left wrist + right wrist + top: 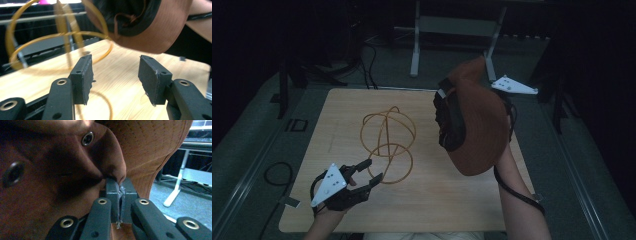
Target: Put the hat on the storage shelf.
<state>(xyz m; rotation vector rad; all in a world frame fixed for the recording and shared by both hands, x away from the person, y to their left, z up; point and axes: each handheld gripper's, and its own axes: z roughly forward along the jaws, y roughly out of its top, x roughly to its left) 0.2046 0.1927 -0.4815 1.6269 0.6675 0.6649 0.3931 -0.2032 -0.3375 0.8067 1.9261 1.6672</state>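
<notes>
The right gripper is raised, fingers clamped on the brown cap held above the surface. The left gripper sits low, fingers open, beside the wire stand.

My right gripper holds a brown cap up over the right half of the table, the cap's dark inside turned toward the left and its brim hanging lowest (my forearm comes up under it from the bottom edge). My left gripper sits low at the near left of the table, jaws apart with nothing between them, their tips just beside a wire frame of yellow hoops that stands mid-table. Beyond the far edge stand grey stand legs on the floor
</notes>
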